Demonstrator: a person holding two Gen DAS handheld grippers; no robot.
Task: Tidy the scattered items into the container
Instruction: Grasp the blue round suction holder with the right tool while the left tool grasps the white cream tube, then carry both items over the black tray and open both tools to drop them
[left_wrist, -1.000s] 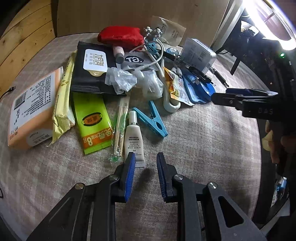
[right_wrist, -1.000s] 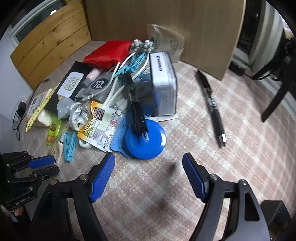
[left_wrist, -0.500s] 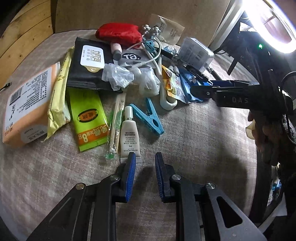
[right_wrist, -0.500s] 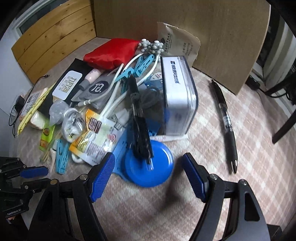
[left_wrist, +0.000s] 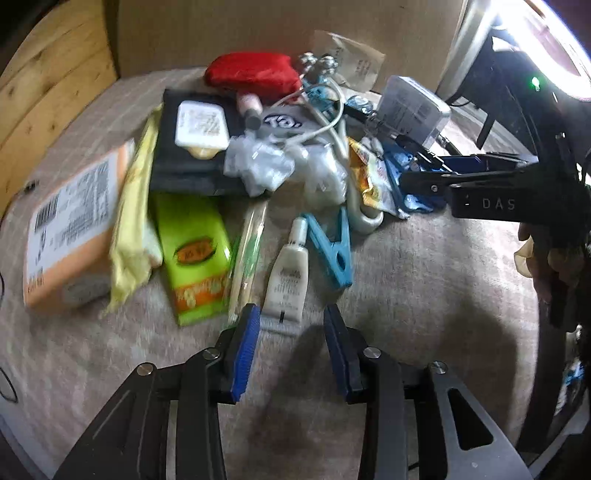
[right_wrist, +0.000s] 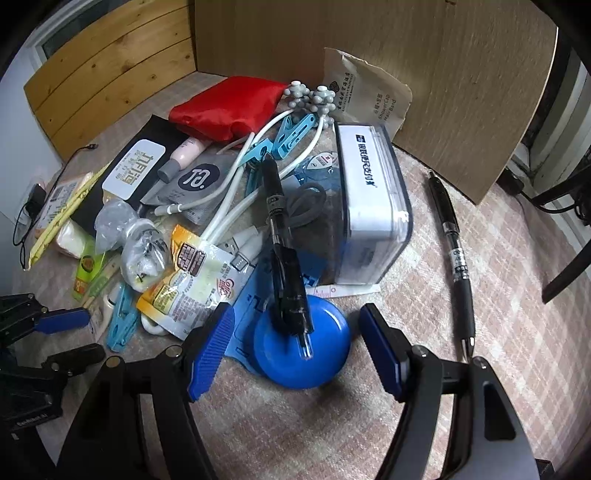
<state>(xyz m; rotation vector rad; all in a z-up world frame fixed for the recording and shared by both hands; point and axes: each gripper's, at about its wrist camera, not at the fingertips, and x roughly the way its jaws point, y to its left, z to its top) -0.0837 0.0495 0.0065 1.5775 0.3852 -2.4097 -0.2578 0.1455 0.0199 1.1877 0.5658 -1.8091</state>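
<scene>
The left gripper (left_wrist: 290, 325) hangs low with its jaws apart, the crimped end of a small white tube (left_wrist: 288, 277) just between the fingertips — nothing clamped. The right gripper (right_wrist: 295, 332) is spread wide before a blue round disc (right_wrist: 301, 350) with a black pen (right_wrist: 284, 258) across it, near the clear box (right_wrist: 369, 199).

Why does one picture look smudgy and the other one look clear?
Left wrist view: motion blur smears the green packet and white tube, and a lamp glares white at the top right corner. Right wrist view: sharp and evenly lit, so the print on the white box shows; the blue disc casts a soft shadow. Both views bulge from the fisheye lens.
</scene>
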